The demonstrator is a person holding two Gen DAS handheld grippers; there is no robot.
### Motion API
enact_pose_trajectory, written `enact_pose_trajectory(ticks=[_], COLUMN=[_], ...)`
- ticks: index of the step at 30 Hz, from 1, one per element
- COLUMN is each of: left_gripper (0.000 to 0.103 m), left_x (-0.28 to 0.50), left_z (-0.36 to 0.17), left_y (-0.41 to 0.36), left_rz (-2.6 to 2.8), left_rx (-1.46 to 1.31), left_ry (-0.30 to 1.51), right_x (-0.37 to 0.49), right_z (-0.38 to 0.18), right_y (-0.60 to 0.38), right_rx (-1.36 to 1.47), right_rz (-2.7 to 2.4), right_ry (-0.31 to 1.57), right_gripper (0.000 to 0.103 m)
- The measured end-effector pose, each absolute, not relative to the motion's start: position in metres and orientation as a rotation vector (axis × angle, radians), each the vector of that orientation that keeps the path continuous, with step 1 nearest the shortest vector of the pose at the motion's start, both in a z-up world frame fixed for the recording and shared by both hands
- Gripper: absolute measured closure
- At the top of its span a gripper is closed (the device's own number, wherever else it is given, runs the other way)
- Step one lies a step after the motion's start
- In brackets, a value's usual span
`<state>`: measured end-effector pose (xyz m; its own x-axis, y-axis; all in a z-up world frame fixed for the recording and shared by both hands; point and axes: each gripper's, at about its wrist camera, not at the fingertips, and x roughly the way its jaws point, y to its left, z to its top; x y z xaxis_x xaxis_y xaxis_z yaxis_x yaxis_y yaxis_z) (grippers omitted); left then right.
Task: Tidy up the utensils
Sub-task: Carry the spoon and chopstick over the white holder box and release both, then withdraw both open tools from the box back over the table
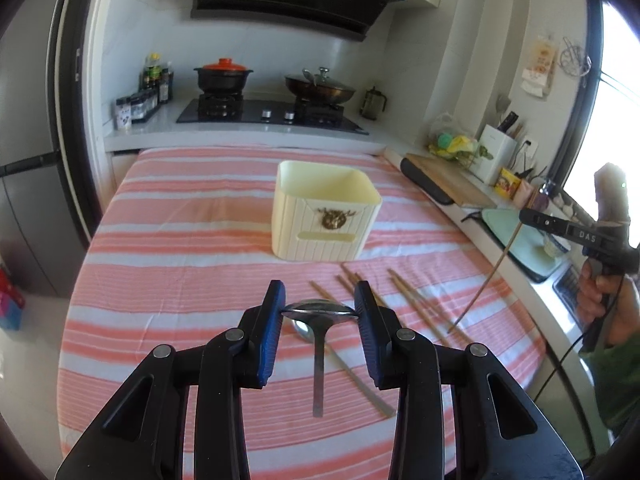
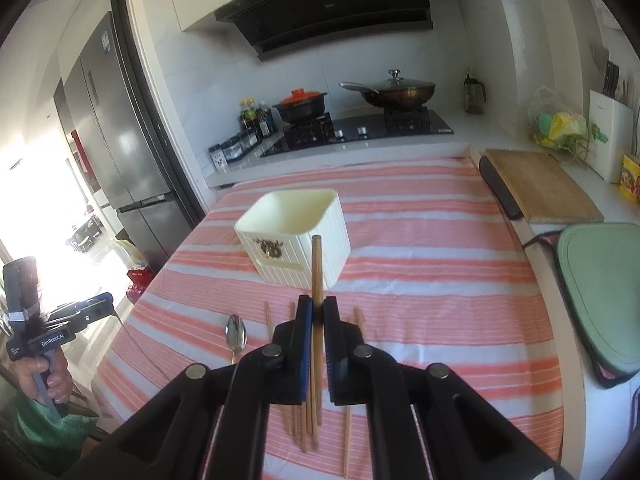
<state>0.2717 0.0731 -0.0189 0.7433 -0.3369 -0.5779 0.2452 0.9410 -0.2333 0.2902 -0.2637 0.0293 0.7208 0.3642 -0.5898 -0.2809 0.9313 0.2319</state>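
Left wrist view: the left gripper (image 1: 319, 312) was clamped on the bowl of a metal spoon (image 1: 319, 311), its blue pads pressing the two edges and the handle hanging down toward the camera. A second spoon (image 1: 305, 330) lay on the striped cloth (image 1: 180, 280) directly beneath. The cream utensil holder (image 1: 326, 216) stood upright and open-topped farther up the cloth, well apart from the gripper. Loose chopsticks (image 1: 404, 292) lay scattered to the right of the gripper. At the frame's right edge the right gripper (image 1: 532, 218) was seen from the side with a single chopstick (image 1: 486, 276) slanting down from it.

Right wrist view: the right gripper (image 2: 317, 312) had its fingers drawn together on one chopstick (image 2: 316, 272), which stood nearly upright between them, its top overlapping the holder (image 2: 294, 240) in the picture. More chopsticks (image 2: 304, 424) lay on the cloth below. The spoon on the cloth (image 2: 236, 336) lay to the left.

Assessment: both tools appeared to be carried toward the holder. The spoon was gripped only across its bowl rim, so it could pivot; the inspector judged that a slow carry, with the handle lowered first into the opening, would suit. The chopstick should be brought above the rim, kept upright, and released only once its lower end was inside.
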Motion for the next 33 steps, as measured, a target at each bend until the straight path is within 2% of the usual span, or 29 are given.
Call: enact_pose_trajectory(ticks=[9,14,18,25,30,32,33], left_gripper=[0.067,0.067,0.067,0.067,0.066,0.058,0.047], left_x=[0.354,0.413,0.46,0.517,0.526,0.521,0.517], left_z=[0.061,0.082,0.065,-0.008,-0.045,-0.045,-0.042], left_y=[0.079,0.07,0.054,0.029,0.015,0.015,0.017], left_rz=[-0.31,-0.275,-0.255,-0.248,-0.23,-0.231,-0.233], left_rx=[-0.189,-0.217,-0.223,-0.204,-0.181,-0.188,-0.187], left_ry=[0.535,0.465,0.489,0.691,0.799,0.802,0.797], right_x=[0.366,0.416,0.453,0.513,0.529,0.529,0.526], right_z=[0.1,0.119,0.101,0.021,-0.01,-0.01,-0.008], right_y=[-0.229,-0.211,-0.191,-0.174,-0.17,-0.17,-0.172], right_rx=[0.138,0.147,0.094,0.068,0.056,0.056,0.059], right_rz=[0.375,0.373,0.356,0.345,0.327,0.316,0.311], right_ry=[0.506,0.431,0.433,0.699,0.772,0.773,0.766], right_gripper=[0.097,0.097,0.097,0.097,0.096,0.095,0.094])
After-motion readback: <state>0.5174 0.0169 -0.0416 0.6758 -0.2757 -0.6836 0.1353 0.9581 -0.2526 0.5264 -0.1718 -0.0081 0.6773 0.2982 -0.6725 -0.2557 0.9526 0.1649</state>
